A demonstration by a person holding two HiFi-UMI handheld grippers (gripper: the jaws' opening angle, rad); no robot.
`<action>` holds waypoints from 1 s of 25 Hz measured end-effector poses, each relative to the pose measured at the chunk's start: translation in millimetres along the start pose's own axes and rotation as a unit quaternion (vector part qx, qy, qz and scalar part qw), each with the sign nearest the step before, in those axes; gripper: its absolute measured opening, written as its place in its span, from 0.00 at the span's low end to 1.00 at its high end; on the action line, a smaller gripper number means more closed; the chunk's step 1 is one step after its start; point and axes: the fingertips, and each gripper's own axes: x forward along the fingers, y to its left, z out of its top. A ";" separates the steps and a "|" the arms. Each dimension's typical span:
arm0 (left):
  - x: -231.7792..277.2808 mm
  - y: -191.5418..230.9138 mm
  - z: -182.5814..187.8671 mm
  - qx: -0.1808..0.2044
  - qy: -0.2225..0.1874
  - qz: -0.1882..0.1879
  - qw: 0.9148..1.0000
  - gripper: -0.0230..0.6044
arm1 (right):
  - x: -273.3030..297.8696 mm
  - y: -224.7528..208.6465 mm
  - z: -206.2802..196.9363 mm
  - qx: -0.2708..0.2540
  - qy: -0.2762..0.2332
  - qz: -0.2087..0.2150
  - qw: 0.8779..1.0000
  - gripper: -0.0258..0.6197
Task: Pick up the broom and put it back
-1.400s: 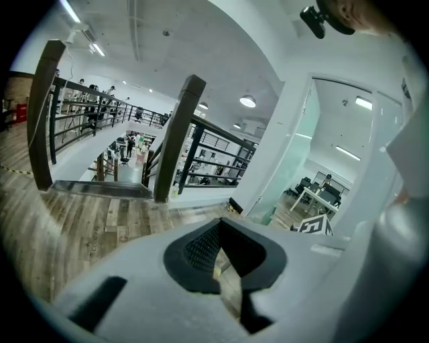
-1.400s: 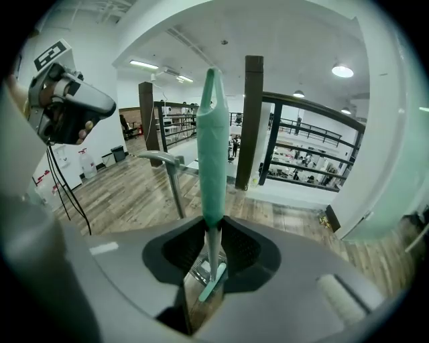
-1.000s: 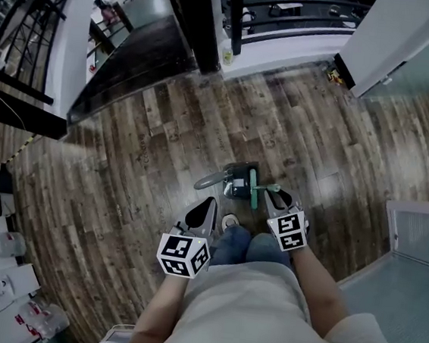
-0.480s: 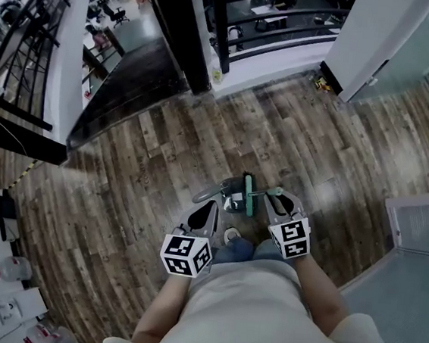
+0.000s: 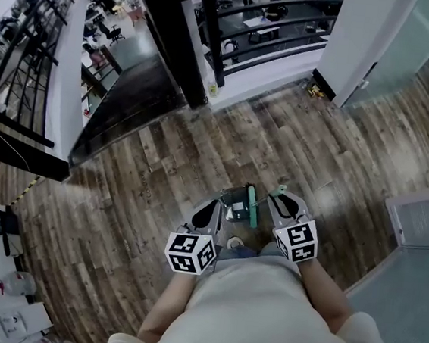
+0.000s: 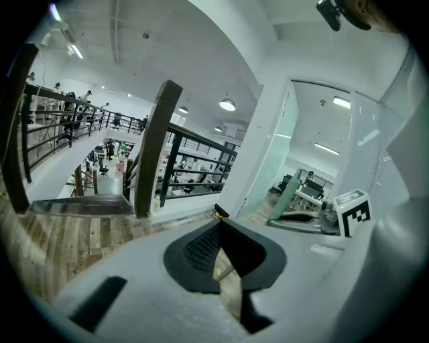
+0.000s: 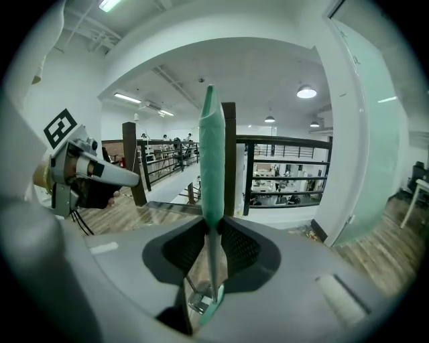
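Your right gripper [image 7: 213,231] clamped on broom [image 7: 213,154] handle, handle upright between jaws: likely for controlled carry. Broom on your side of dark post [image 5: 167,40], well apart. Left gripper [image 6: 221,248] closed, empty, spare to steady.

Office, desks [image 7: 285,191], railing [image 7: 281,142], glass partition [image 7: 375,134]

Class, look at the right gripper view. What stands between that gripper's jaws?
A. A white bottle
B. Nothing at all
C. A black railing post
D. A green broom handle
D: in the right gripper view, the right gripper has its jaws closed on the green broom handle, which stands straight up from between them.
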 end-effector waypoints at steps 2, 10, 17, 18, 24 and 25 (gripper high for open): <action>0.9 -2.5 4.3 0.005 -0.002 -0.004 1.000 0.04 | -6.1 -0.7 6.8 0.002 -0.006 -0.003 1.000 0.18; 0.7 -17.1 13.4 0.014 -0.014 -0.009 1.000 0.04 | -28.4 -3.0 27.0 0.005 -0.033 0.000 0.999 0.18; 0.3 -19.7 14.7 0.021 -0.018 -0.009 1.000 0.04 | -31.6 -0.5 40.5 0.004 -0.055 0.004 0.998 0.18; -0.4 -19.5 15.1 0.021 -0.018 -0.008 1.000 0.04 | -31.5 0.3 41.4 0.004 -0.056 0.004 0.998 0.18; -3.1 -15.9 16.8 0.032 -0.023 0.004 0.999 0.04 | -29.5 3.8 44.3 0.004 -0.063 0.011 0.998 0.18; -3.4 -16.1 17.4 0.032 -0.025 0.002 0.999 0.04 | -29.4 4.6 44.8 0.005 -0.063 0.012 0.998 0.18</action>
